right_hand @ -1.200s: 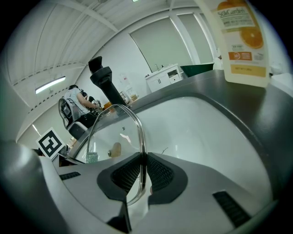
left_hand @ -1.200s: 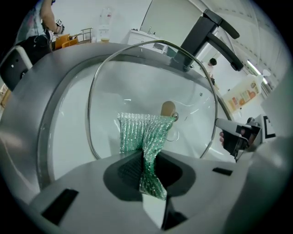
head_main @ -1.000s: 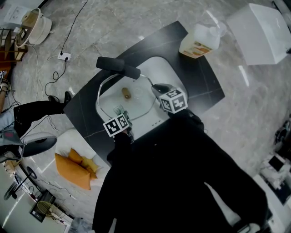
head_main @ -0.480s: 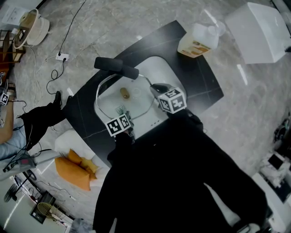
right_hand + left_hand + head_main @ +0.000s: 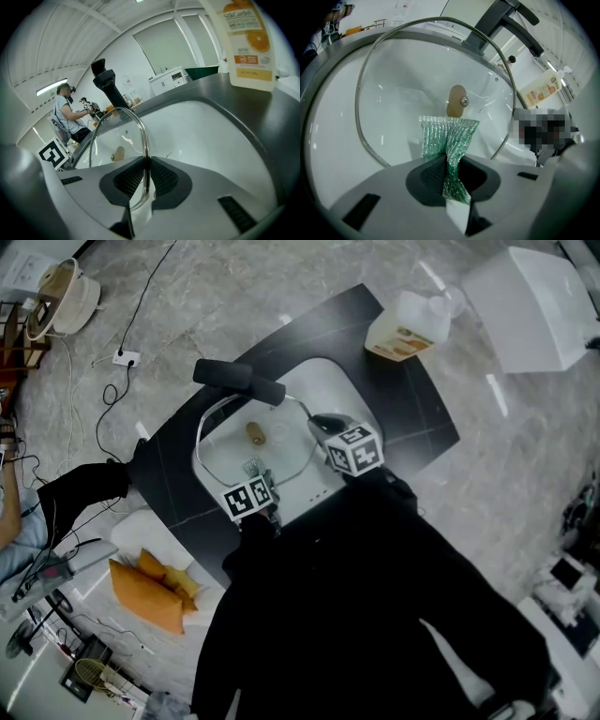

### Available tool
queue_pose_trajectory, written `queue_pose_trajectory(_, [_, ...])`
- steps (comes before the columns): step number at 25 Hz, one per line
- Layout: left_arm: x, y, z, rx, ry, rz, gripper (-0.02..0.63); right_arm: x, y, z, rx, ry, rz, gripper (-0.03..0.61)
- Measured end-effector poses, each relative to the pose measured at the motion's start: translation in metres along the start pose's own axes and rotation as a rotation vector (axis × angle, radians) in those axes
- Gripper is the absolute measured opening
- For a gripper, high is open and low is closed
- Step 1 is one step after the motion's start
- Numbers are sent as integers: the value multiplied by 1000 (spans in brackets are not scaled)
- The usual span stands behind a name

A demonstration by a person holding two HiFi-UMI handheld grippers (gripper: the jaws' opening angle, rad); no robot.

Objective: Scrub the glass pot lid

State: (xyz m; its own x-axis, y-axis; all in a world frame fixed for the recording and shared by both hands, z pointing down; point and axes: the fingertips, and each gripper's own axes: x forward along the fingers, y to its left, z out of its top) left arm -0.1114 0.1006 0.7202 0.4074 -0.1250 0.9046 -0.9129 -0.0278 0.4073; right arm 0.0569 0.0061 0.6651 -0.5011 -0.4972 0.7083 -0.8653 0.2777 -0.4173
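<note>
A round glass pot lid [image 5: 253,442] with a metal rim and a tan knob [image 5: 255,433] stands tilted in the white sink [image 5: 330,382]. In the left gripper view the lid [image 5: 412,84] fills the frame with its knob [image 5: 456,101] at centre. My left gripper [image 5: 254,470] is shut on a green scrub cloth [image 5: 447,136], whose free end lies against the glass below the knob. My right gripper [image 5: 319,425] is shut on the lid's rim [image 5: 143,140], holding the lid up on its right side.
A black faucet handle [image 5: 240,380] reaches over the sink's back edge. A detergent bottle [image 5: 409,326] stands on the dark counter [image 5: 412,418] at the back right. A white box [image 5: 542,306] sits further right. Orange cushions [image 5: 155,582] lie on the floor at left.
The left gripper with the green cloth has shifted slightly across the glass. The lid and the right gripper stay almost where they were. A person at far left has moved.
</note>
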Motion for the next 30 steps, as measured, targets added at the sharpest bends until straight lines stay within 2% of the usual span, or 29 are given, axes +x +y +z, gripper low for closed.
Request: queue_pose_trajectory(30, [26, -54, 6, -6, 4, -139, 63, 1, -2, 0, -6, 0, 4, 46])
